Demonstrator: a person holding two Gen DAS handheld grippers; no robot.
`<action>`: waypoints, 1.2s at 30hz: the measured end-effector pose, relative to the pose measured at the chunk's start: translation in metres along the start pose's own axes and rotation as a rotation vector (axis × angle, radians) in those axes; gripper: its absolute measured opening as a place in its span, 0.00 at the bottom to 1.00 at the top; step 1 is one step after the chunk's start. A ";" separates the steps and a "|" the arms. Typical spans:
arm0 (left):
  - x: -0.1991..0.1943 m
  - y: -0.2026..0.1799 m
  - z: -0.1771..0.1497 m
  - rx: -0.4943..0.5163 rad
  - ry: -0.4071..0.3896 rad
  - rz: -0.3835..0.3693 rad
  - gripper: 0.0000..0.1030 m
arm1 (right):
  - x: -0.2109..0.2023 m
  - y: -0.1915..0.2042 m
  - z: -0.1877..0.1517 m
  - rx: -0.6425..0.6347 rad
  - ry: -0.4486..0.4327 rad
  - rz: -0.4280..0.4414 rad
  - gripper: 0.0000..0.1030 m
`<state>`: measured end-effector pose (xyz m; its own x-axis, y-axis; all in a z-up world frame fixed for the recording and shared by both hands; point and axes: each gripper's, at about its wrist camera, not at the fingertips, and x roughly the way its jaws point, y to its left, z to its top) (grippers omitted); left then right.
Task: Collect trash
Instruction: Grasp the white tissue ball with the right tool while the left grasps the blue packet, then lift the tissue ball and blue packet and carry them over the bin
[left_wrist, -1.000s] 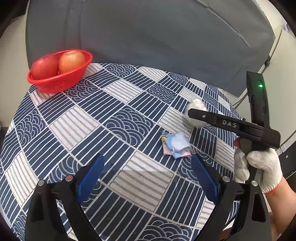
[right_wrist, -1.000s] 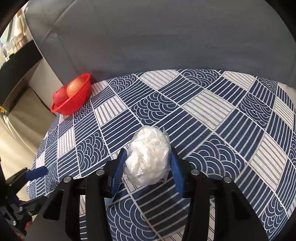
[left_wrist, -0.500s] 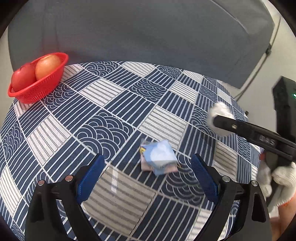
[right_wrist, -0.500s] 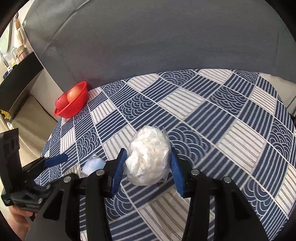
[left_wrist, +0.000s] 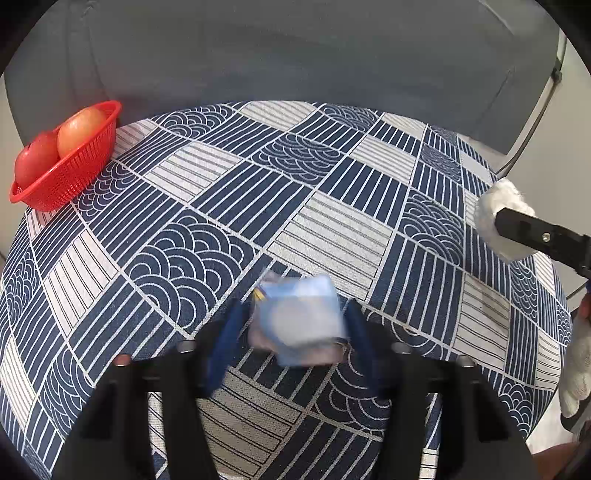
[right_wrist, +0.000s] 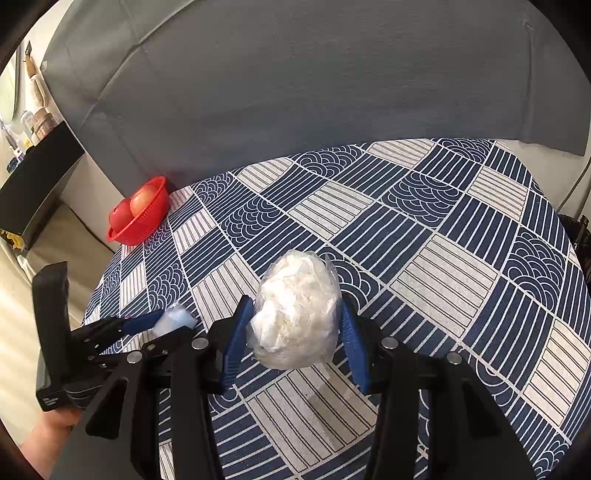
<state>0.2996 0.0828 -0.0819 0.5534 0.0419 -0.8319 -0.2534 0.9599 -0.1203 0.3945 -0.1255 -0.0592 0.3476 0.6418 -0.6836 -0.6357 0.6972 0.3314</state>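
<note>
The left tongs (left_wrist: 295, 328) sit with their blue pads on either side of a small pale-blue crumpled wrapper packet (left_wrist: 301, 323) at lower centre of the left wrist view. That part of the frame is blurred, so the pads look pressed against the packet, but I cannot tell whether the grip is firm. The right tongs (right_wrist: 295, 325) are clamped on a white wad of tissue bundled in clear plastic film (right_wrist: 295, 314), held at centre of the right wrist view above the blue-and-white patterned cloth on the worktop (right_wrist: 461, 240).

The likeliest failure, as I judge it, is on the left. The packet is thin, slick and lightly filled, so pads that catch only a loose edge could let it slide out or leave it lying on the cloth when the tongs rise. The wad looks soft and the film slippery, so a slackened squeeze could let it drop. The two tools are near each other at the worktop's edge, and a careless swing could knock one piece loose.

The only container in sight is a red plastic mesh basket (left_wrist: 66, 162) at upper left in the left wrist view, holding two reddish-orange apples (left_wrist: 79, 127). No trash bin shows in either view, so where the pieces will go cannot be told.
</note>
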 end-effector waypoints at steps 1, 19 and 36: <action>0.000 0.000 0.000 0.003 -0.002 0.009 0.45 | 0.000 0.000 -0.001 -0.001 0.001 -0.001 0.46; -0.036 0.003 -0.007 -0.037 -0.083 -0.048 0.44 | -0.008 0.007 -0.023 0.029 0.042 -0.004 0.46; -0.103 -0.005 -0.051 -0.060 -0.171 -0.152 0.44 | -0.047 0.049 -0.068 0.000 0.017 0.048 0.47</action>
<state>0.2038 0.0593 -0.0231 0.7141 -0.0502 -0.6983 -0.2011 0.9407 -0.2733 0.3002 -0.1432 -0.0553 0.3055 0.6689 -0.6776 -0.6512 0.6660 0.3639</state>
